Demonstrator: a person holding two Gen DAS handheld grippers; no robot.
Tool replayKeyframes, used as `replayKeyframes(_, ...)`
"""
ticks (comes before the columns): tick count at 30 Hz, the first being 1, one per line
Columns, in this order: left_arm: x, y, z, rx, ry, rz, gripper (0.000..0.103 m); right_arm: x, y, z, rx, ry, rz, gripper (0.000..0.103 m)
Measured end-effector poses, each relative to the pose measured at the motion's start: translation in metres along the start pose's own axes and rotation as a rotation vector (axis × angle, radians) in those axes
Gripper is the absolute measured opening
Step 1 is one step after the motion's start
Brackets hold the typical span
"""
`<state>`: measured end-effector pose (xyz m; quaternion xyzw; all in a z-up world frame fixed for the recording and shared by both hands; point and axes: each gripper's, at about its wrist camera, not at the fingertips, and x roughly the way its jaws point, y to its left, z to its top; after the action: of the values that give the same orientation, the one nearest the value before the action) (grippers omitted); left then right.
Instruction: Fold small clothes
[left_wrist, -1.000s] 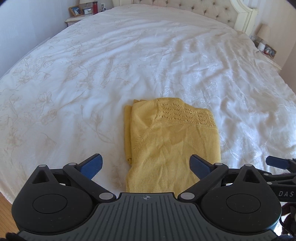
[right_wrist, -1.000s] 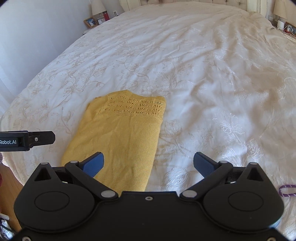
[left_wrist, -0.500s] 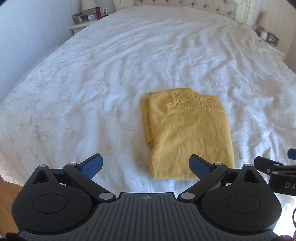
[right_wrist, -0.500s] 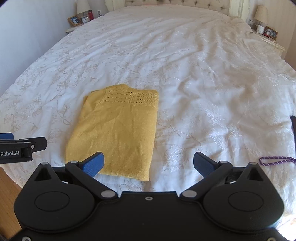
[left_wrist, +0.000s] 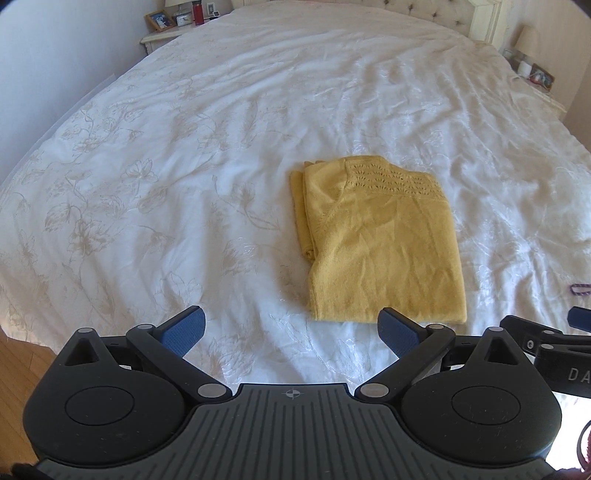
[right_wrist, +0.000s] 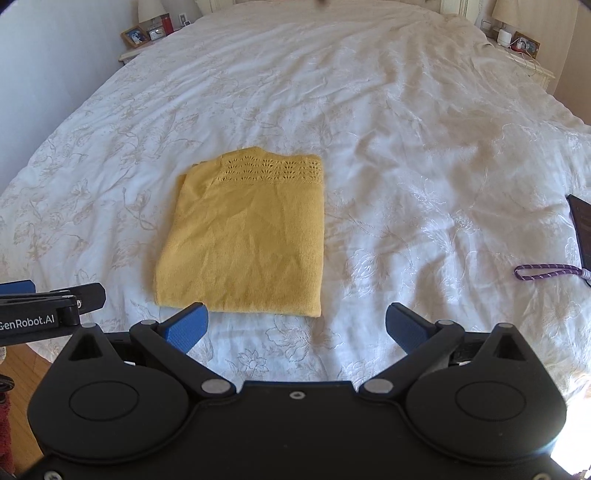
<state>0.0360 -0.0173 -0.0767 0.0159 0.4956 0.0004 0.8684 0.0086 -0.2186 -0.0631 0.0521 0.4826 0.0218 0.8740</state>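
Note:
A yellow knit garment (left_wrist: 384, 240) (right_wrist: 247, 236) lies folded into a neat rectangle on the white bedspread, its openwork band at the far end. My left gripper (left_wrist: 291, 330) hangs open near the bed's foot, below and left of the garment, with nothing between its blue pads (left_wrist: 184, 330). My right gripper (right_wrist: 297, 326) is open too, just short of the garment's near edge and empty. Each gripper's tip shows at the edge of the other's view: the right one (left_wrist: 546, 336), the left one (right_wrist: 55, 299).
The bed (right_wrist: 406, 129) with its floral white cover fills both views. A purple cord (right_wrist: 546, 272) and a dark phone (right_wrist: 583, 229) lie at the right edge. Nightstands with photo frames (right_wrist: 135, 36) flank the headboard. Wooden floor (left_wrist: 18, 369) shows lower left.
Both grippers have drawn back from the folded garment toward the foot of the bed, still open. The garment lies as it was; the cord and phone came into view.

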Motion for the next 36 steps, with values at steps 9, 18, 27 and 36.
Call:
replayKeyframes(9,-0.004,0.000,-0.007,0.004,0.017,-0.008,0.101,-0.007,0.000,-0.005,0.018,-0.005,-0.006,0.102)
replayKeyframes(18,-0.007,-0.004,-0.008,0.017,0.017,-0.009,0.101,-0.011,-0.003,-0.006,0.034,-0.015,-0.006,0.102)
replayKeyframes(27,-0.006,-0.008,-0.009,0.029,0.020,-0.009,0.101,-0.012,-0.007,-0.007,0.050,-0.016,-0.002,0.102)
replayKeyframes(36,-0.005,-0.012,-0.007,0.048,0.010,-0.005,0.101,-0.009,-0.010,-0.007,0.067,-0.015,0.008,0.102)
